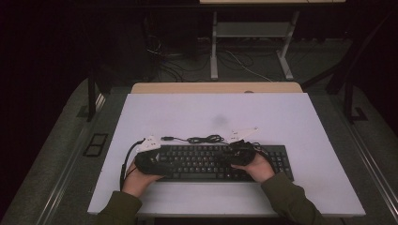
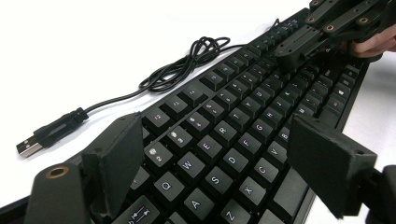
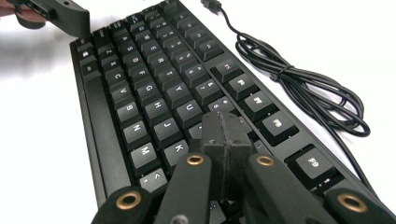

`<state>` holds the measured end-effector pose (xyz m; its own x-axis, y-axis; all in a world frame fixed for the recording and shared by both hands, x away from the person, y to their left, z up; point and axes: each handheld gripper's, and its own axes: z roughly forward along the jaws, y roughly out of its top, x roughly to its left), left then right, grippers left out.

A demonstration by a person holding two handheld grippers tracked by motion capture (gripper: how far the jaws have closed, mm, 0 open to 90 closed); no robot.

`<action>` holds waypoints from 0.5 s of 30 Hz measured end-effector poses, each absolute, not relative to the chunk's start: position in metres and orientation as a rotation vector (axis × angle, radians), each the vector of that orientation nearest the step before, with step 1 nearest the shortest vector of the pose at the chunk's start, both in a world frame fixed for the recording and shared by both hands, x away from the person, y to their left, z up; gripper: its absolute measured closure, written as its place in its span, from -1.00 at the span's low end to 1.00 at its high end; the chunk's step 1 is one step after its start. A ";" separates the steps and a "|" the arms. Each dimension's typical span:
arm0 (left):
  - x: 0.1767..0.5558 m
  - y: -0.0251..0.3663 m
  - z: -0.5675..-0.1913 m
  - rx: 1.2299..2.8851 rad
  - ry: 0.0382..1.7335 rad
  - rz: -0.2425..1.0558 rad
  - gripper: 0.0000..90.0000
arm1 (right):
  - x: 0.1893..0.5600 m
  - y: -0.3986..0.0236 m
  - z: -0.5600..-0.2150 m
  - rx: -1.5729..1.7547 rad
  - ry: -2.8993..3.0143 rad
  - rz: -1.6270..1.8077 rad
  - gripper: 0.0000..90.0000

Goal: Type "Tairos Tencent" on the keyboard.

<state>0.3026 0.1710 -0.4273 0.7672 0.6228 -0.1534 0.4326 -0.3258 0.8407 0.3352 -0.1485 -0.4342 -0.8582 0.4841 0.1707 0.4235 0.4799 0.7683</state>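
over the keyboard (image 1: 206, 161), left gripper (image 1: 149, 159) fingers spread, right gripper (image 1: 240, 153) fingers closed

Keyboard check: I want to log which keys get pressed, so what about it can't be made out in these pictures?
- Key under the right hand-held gripper: its shut jaws cover it in the right gripper view.
- Keyboard legends in the high view: too small and dim.
- Keyboard's left end: cut off by the bottom edge of the left gripper view, behind the left hand-held gripper.
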 end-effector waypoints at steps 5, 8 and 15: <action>0.302 0.172 -0.427 1.971 0.793 0.245 -0.59 | 0.336 -0.151 -0.432 0.824 2.629 1.377 0.84; 0.302 0.173 -0.426 1.976 0.789 0.247 -0.57 | 0.337 -0.153 -0.431 0.837 2.622 1.402 0.68; 0.300 0.174 -0.425 1.980 0.793 0.242 -0.54 | 0.340 -0.159 -0.429 0.856 2.607 1.438 0.33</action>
<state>0.2997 0.1735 -0.4253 0.7695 0.6209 -0.1494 0.4317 -0.3334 0.8381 0.3396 -0.1585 -0.4295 -0.8464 0.4851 0.2198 0.4448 0.4167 0.7928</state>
